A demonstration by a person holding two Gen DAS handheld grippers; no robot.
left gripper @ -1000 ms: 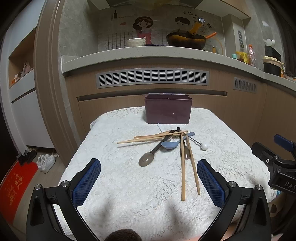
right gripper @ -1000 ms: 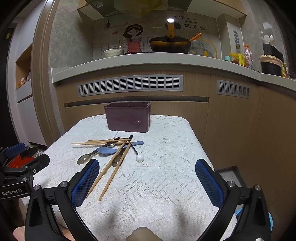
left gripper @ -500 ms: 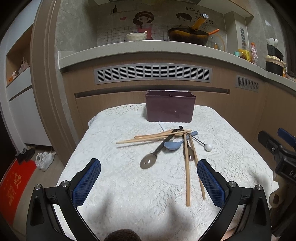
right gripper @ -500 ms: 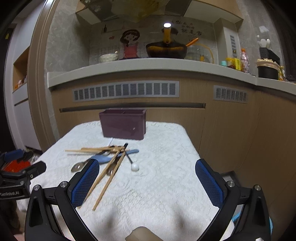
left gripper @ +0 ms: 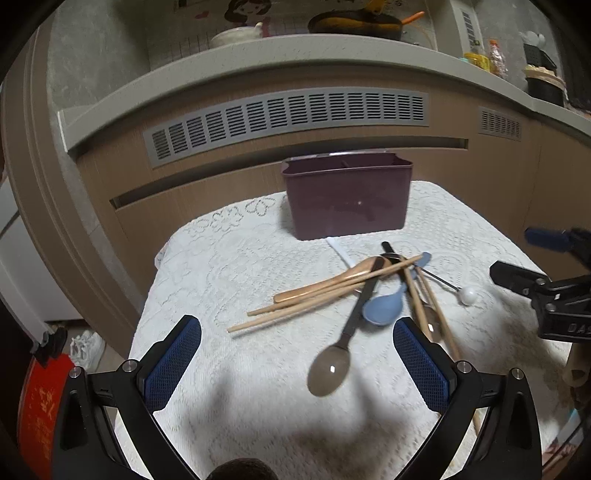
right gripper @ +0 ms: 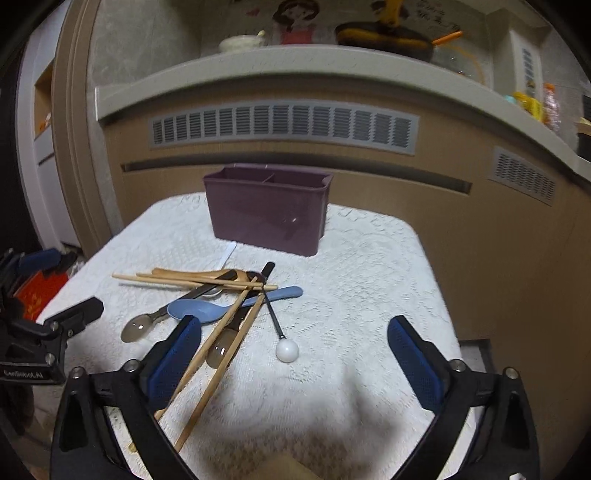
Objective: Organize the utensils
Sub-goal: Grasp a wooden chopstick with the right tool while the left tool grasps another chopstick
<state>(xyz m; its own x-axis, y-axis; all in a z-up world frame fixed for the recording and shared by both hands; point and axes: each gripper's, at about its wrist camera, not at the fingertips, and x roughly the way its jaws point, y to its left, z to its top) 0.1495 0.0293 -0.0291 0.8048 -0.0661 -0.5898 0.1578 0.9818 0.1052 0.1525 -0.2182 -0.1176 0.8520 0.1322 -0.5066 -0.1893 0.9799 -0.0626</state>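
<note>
Kitchen — tabletop [left gripper: 236, 266] under white lace cloth, wood-panelled counter front [right gripper: 369, 177] behind with grey vent grille [left gripper: 288, 114], pale stone ledge [left gripper: 295, 48] above — tiled wall with cartoon sticker [right gripper: 295, 22].

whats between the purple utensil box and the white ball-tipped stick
In the right wrist view, only bare white lace tablecloth lies between the purple plastic utensil box and the stick's white ball.

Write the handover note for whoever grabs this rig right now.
Left claw: open, empty, above the cloth near the smoky spoon.
Right claw: open, empty, near the white-ball stick.
Chopsticks, blue spoon and wooden spoon lie crossed in one pile in front of the purple holder.
Done: nothing visibly sorted. Left: move every utensil into the holder.
</note>
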